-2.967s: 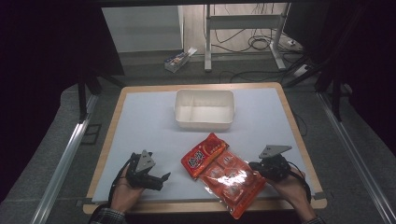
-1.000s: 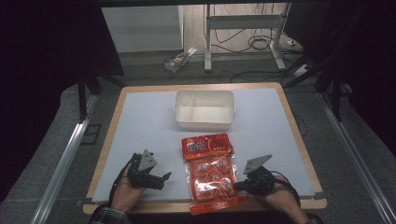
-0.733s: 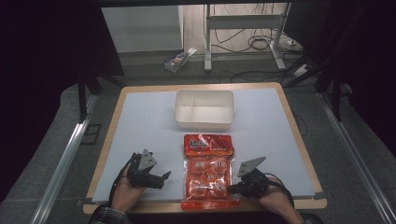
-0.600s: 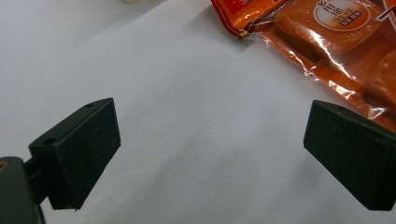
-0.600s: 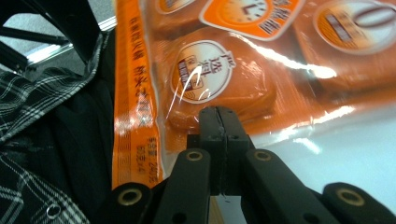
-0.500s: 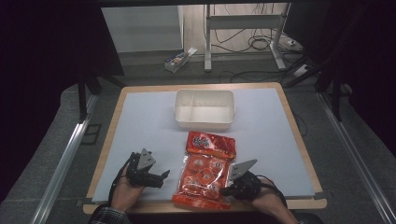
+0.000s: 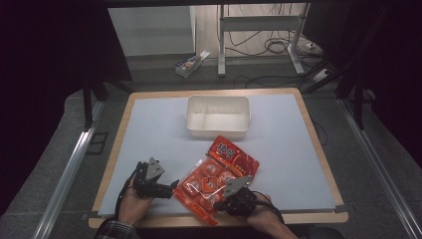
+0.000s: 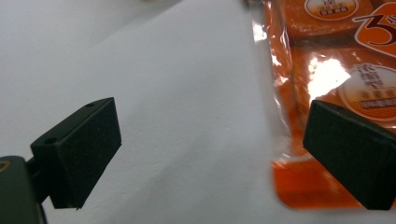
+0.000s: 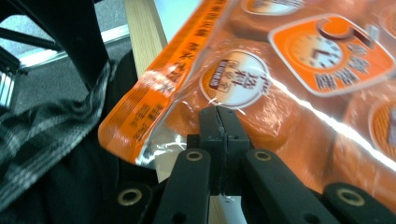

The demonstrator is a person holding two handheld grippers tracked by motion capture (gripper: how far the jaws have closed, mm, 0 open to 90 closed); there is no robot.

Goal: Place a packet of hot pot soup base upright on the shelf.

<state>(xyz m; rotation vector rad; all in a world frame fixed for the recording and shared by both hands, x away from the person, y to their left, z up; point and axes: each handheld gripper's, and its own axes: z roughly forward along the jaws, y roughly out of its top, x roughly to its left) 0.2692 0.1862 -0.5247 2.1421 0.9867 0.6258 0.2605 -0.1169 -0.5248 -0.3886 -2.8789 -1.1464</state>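
Left gripper [image 7: 171, 186], held low over the near-left part of the pale blue table mat [image 7: 149, 129]: jaws spread wide, nothing between them. In the left gripper view its right jaw sits just at the clear side seam of the glossy orange plastic multipack of wrapped blocks [image 8: 336, 84]; whether jaw and film touch, cannot tell.

The bag lies diagonally near the front edge of the mat [image 7: 219, 177], its top corner pointing toward the white rectangular plastic bin [image 7: 217, 116], near but apart from it. Its lower end overhangs the wooden table edge.

Right gripper [image 7: 226, 196]: jaws pressed together on the bag's near edge. In the right gripper view [image 9: 218, 122] they pinch the transparent film beside the printed bottom band.

Judgement on handling: film is thin, slick and crinkly; the contents look like several firm blocks, so the pack will sag and swing from a single corner. Light to moderate weight. Best hold is the flat sealed seam, not the blocks. A second pinch on the left seam should steady it.
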